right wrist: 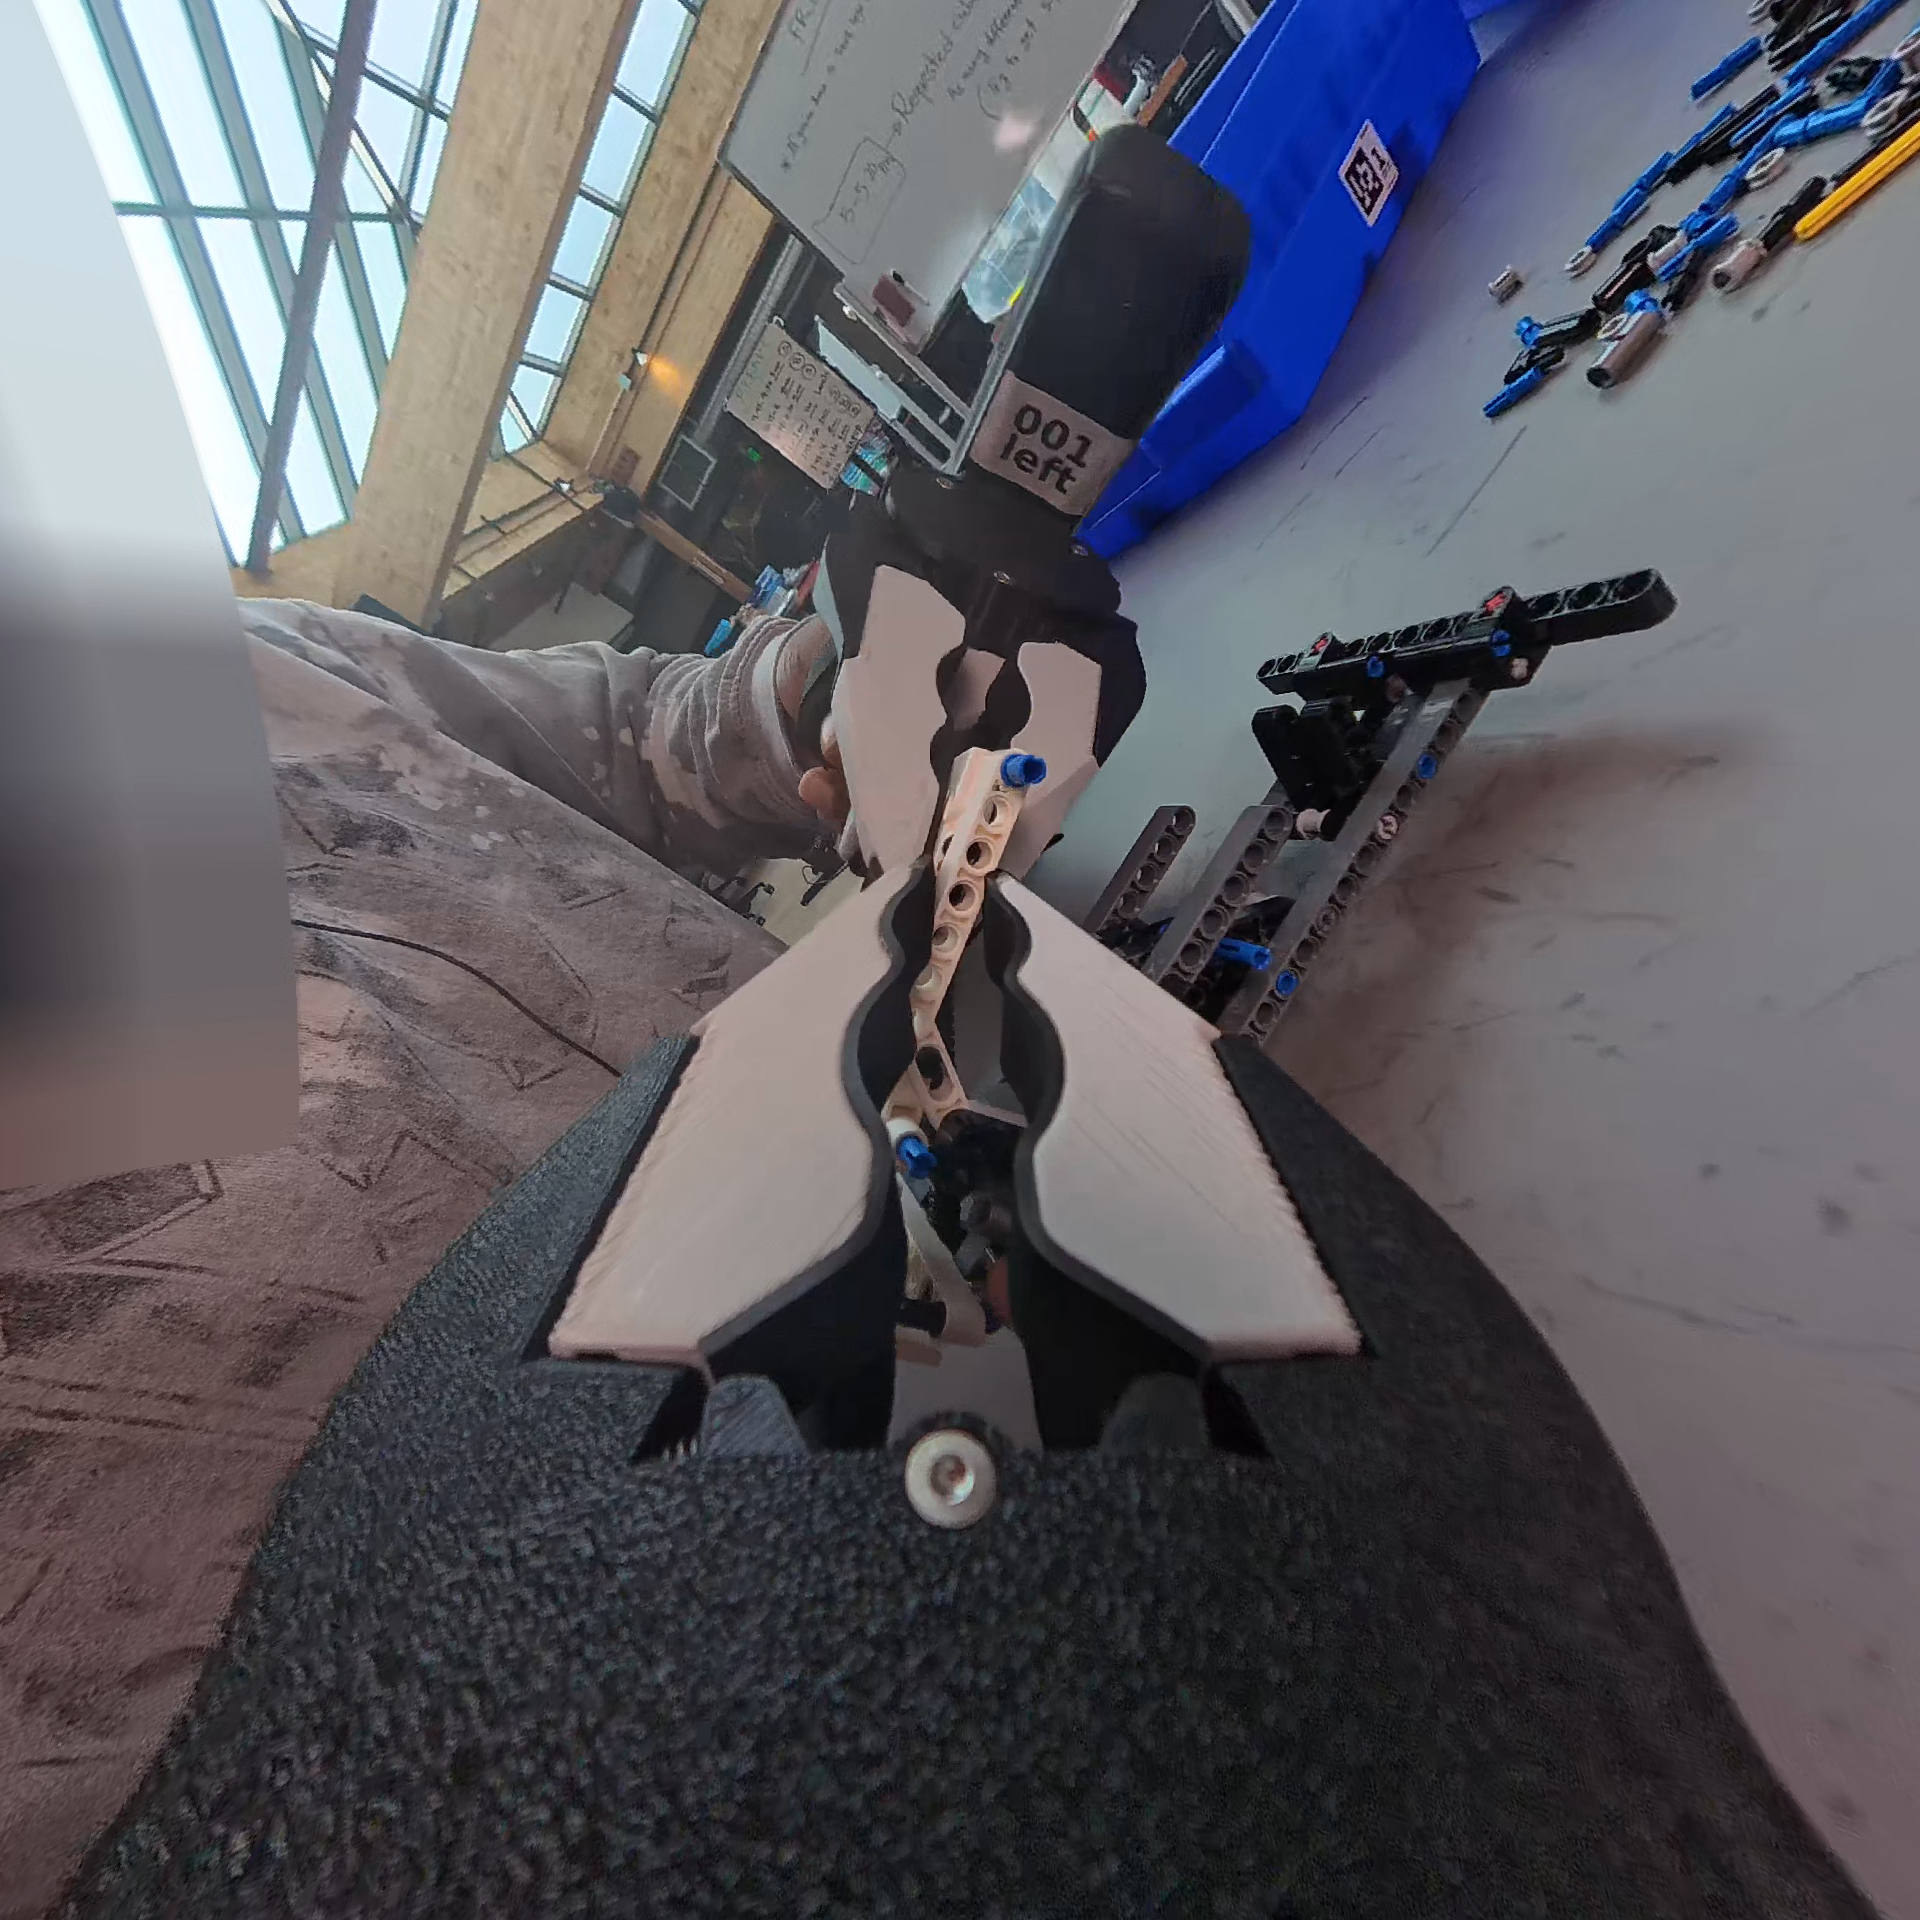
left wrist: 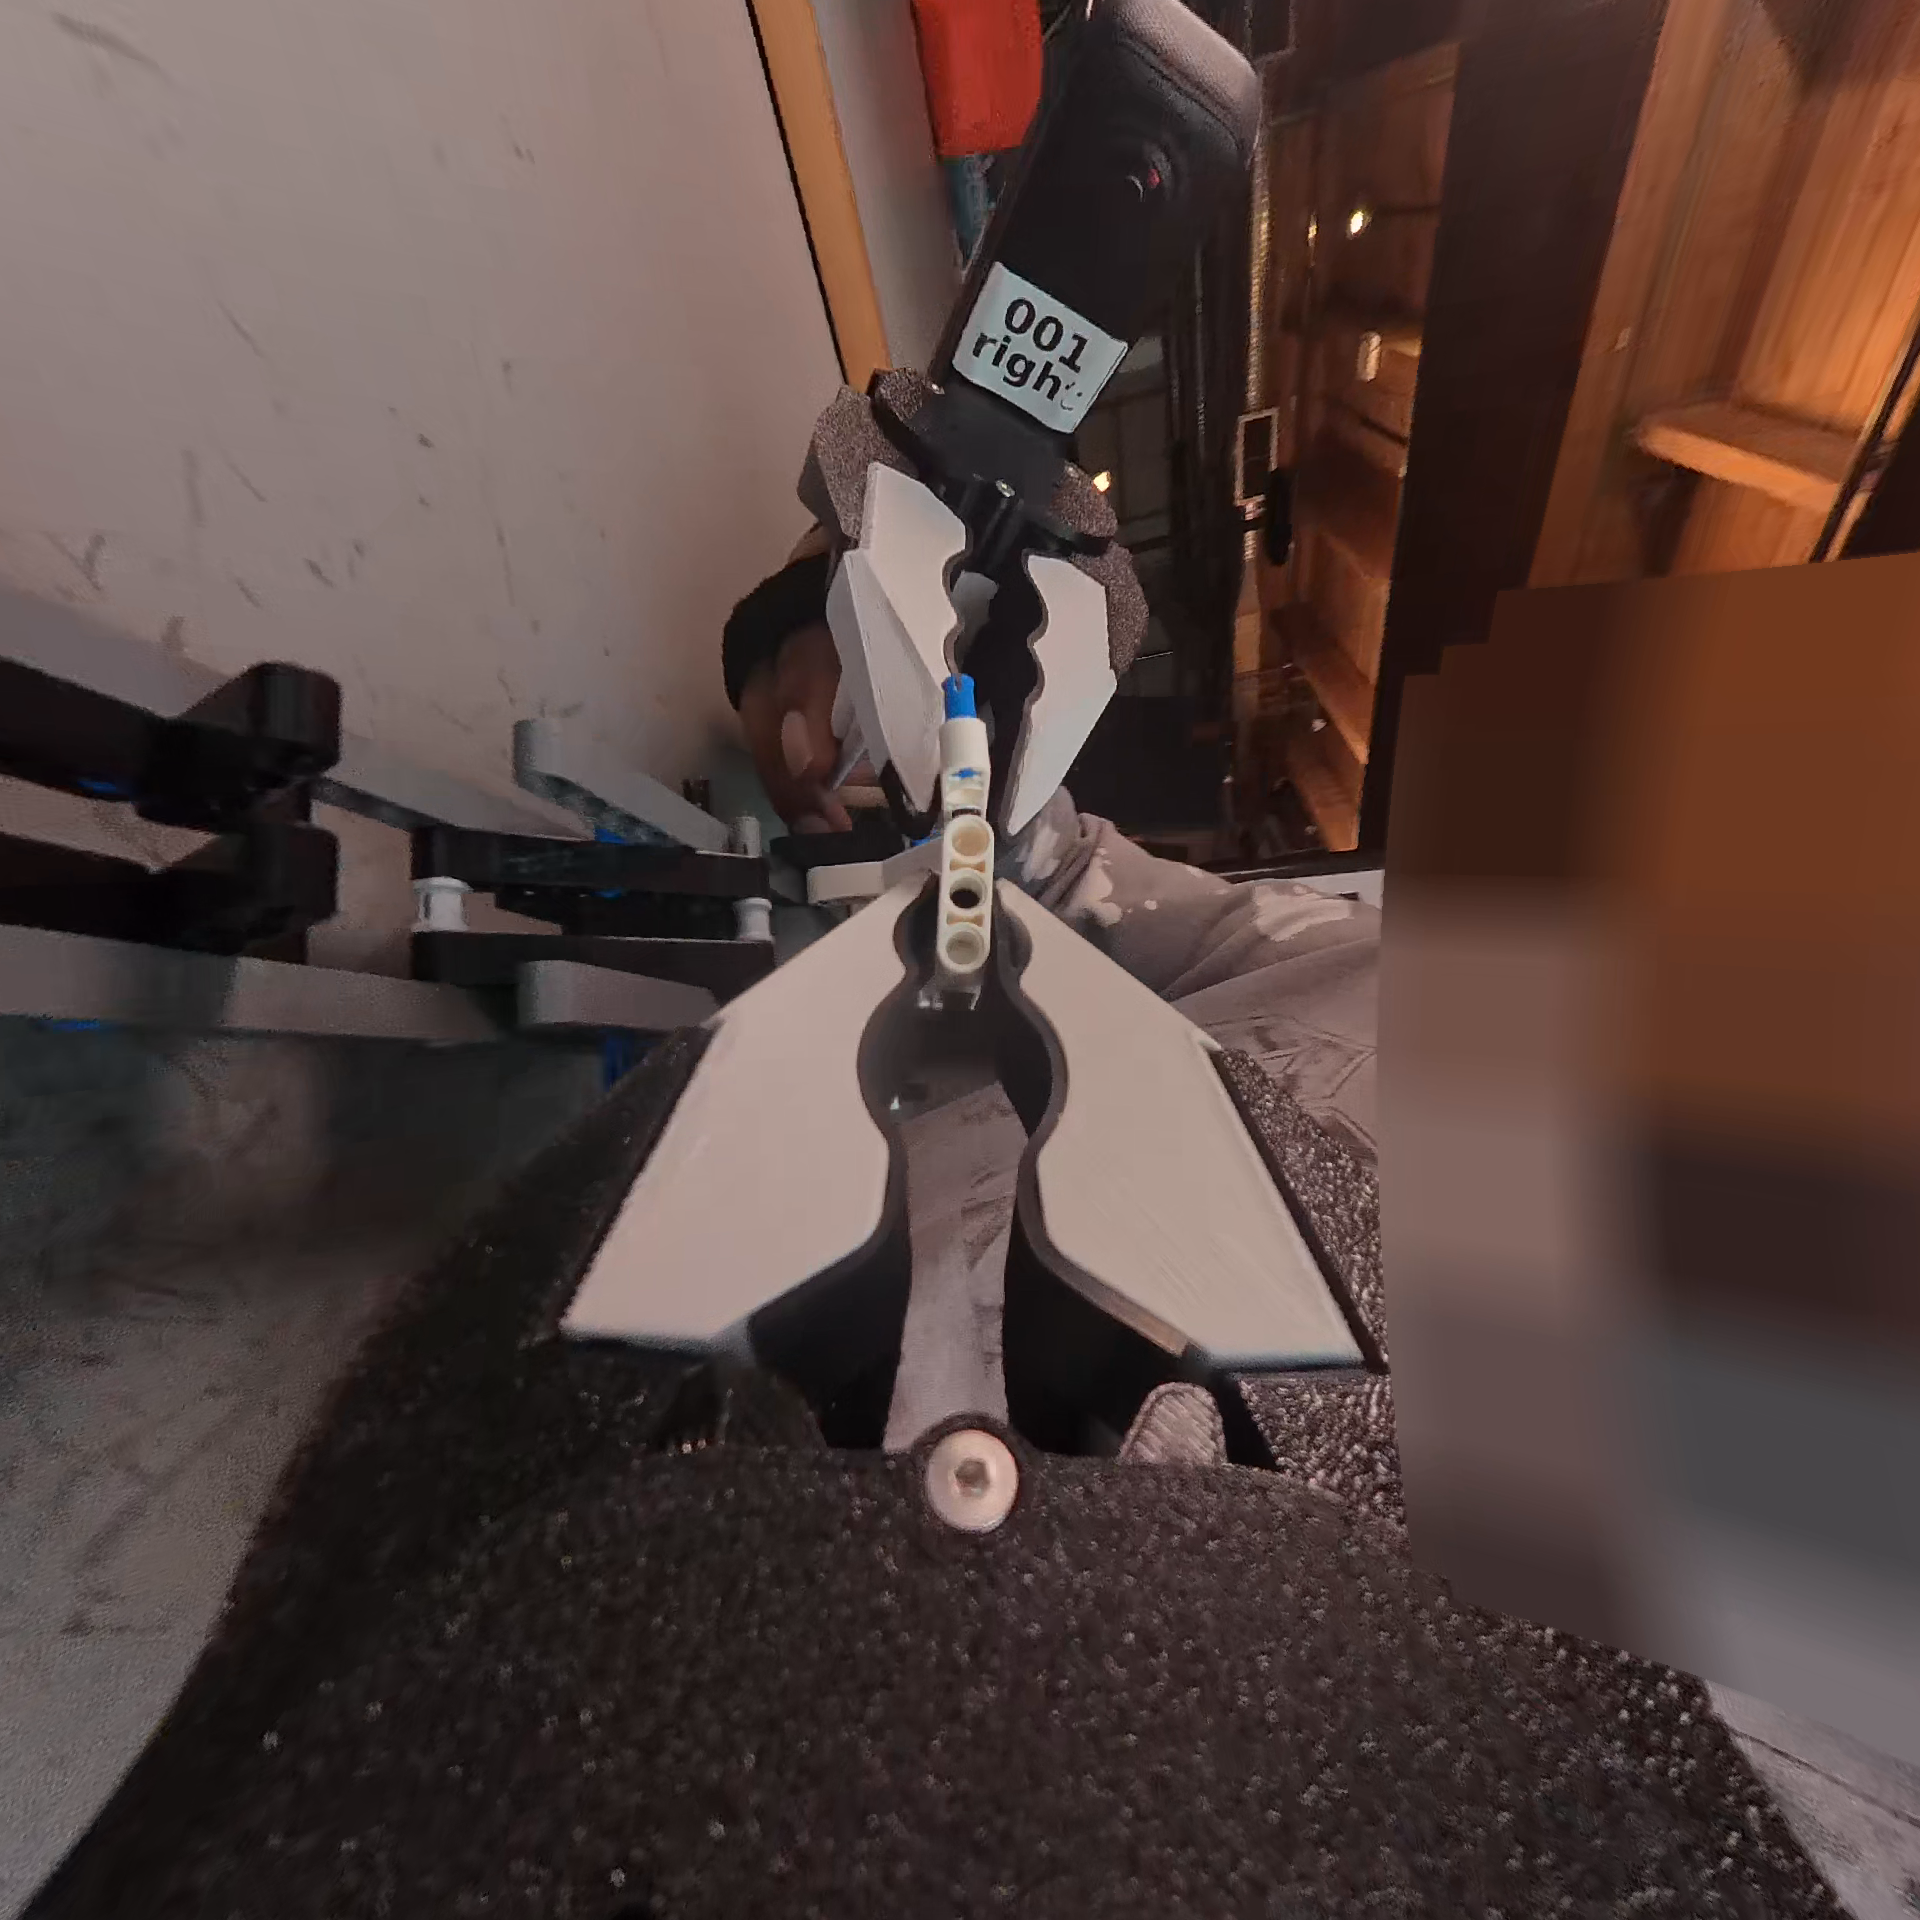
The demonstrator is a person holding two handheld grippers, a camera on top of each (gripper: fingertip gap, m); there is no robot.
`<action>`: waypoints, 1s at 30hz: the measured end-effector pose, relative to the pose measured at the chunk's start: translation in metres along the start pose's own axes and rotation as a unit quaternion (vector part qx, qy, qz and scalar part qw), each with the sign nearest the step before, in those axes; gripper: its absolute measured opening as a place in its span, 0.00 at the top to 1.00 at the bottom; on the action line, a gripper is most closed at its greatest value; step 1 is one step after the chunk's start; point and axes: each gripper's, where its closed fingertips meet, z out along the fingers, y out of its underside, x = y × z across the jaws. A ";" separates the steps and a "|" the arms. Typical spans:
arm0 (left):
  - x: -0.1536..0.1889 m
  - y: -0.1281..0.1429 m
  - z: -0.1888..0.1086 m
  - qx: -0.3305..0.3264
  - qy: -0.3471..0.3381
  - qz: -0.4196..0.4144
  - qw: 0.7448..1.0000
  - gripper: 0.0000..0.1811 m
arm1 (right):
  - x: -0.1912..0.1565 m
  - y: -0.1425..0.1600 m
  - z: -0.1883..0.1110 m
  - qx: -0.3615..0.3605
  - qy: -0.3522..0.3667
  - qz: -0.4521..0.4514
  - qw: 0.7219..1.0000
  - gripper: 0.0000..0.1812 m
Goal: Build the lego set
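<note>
Nearest the lens in the left wrist view: the black textured body of the left tool [left wrist: 961,914], its two white fingers [left wrist: 790,1122] closed on the lower end of a white lego beam [left wrist: 964,904], a narrow beam with a row of round holes. The beam is held in the air above the bench [right wrist: 1558,1195], not resting on it. The right tool [left wrist: 961,800] meets it tip to tip from the far side; in the right wrist view the beam runs down between that tool's fingers and looks pinched near their tips, so both tools appear to grip the same part. A blue pin [right wrist: 1023,769] sticks out of the beam's end by the left tool's fingers; a second blue pin [right wrist: 912,1155] sits further along the beam, deeper between the right tool's fingers, next to dark pieces I cannot identify. The partly built frame [right wrist: 1382,790], black and grey beams with blue pins, stands on the bench just beside the tools, untouched. Loose parts [right wrist: 1704,239], blue and black, lie well apart at the far side near a blue bin [right wrist: 1299,260]. Judgement: step in hand is sub-assembly, seating pins in the white beam while it is braced between both tools; frame is only partly done. Next move calls for checking the pins are fully home, one tool letting go, then lining the pins up with the frame's holes and pressing straight.
</note>
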 end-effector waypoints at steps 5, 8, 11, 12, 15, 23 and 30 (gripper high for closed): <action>0.001 0.003 0.002 0.002 0.038 -0.037 0.999 0.98 | -0.001 0.003 0.000 -0.005 -0.013 0.008 1.000 0.95; 0.003 0.012 0.005 -0.048 0.013 0.004 0.999 0.97 | -0.007 0.009 0.001 -0.033 -0.028 0.000 0.999 0.95; 0.000 0.012 0.003 -0.093 -0.049 0.053 0.993 0.97 | -0.006 0.008 0.003 -0.040 -0.020 -0.006 0.999 0.95; 0.001 0.015 0.004 -0.109 -0.053 0.055 0.991 0.97 | -0.008 0.009 0.003 -0.047 -0.024 -0.013 0.999 0.95; 0.001 0.018 0.005 -0.140 -0.083 0.093 0.982 0.98 | -0.012 0.012 0.003 -0.059 -0.032 -0.016 0.998 0.95; 0.000 0.014 0.008 -0.094 -0.028 0.042 0.994 0.97 | -0.007 0.010 0.000 -0.038 -0.045 0.009 0.998 0.95; 0.000 0.015 0.004 -0.079 -0.029 0.055 0.995 0.89 | -0.006 0.009 -0.002 -0.034 -0.048 0.007 0.998 0.95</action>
